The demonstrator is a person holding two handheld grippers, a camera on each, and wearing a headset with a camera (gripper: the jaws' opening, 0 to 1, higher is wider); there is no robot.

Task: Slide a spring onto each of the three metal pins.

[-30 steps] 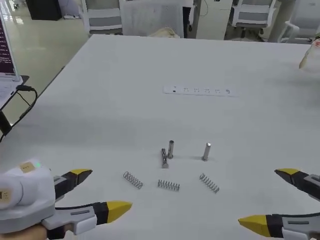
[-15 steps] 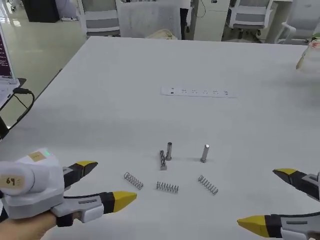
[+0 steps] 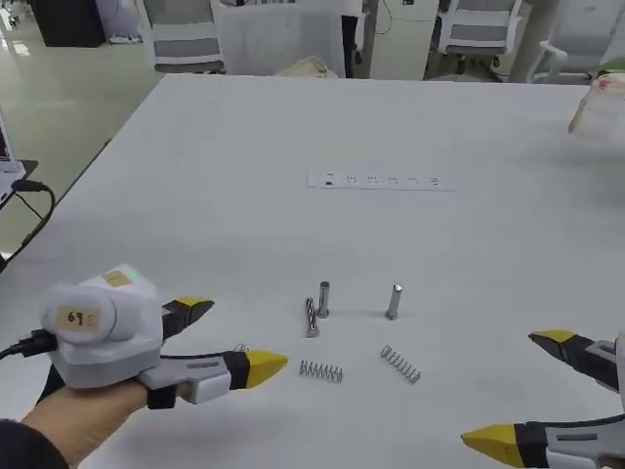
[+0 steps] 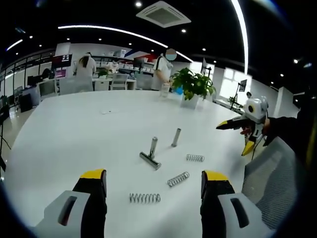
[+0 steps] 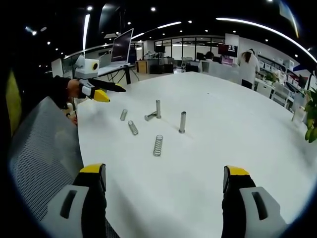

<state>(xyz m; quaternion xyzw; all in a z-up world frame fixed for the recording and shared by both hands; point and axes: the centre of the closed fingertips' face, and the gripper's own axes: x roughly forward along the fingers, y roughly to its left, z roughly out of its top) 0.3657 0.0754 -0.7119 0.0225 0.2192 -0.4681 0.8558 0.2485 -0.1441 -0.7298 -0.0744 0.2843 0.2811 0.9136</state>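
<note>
Our left gripper [image 3: 237,334], jaws wide apart, hovers near the left spring [image 4: 145,198]; the right gripper [image 3: 518,389], also wide, is at the near right, holding nothing. We see two pins [image 3: 323,298] upright and a third pin [image 3: 311,318] lying beside them on the tabletop [image 3: 293,147]. All three springs [image 3: 320,370] lie loose, so we judge nothing done yet; three remain.

Office chairs [image 3: 181,34] stand behind the wide white surface [image 3: 195,176]; a leafy potted plant [image 4: 194,85] sits nearby, and curved strip lights [image 4: 114,30] glow overhead.
</note>
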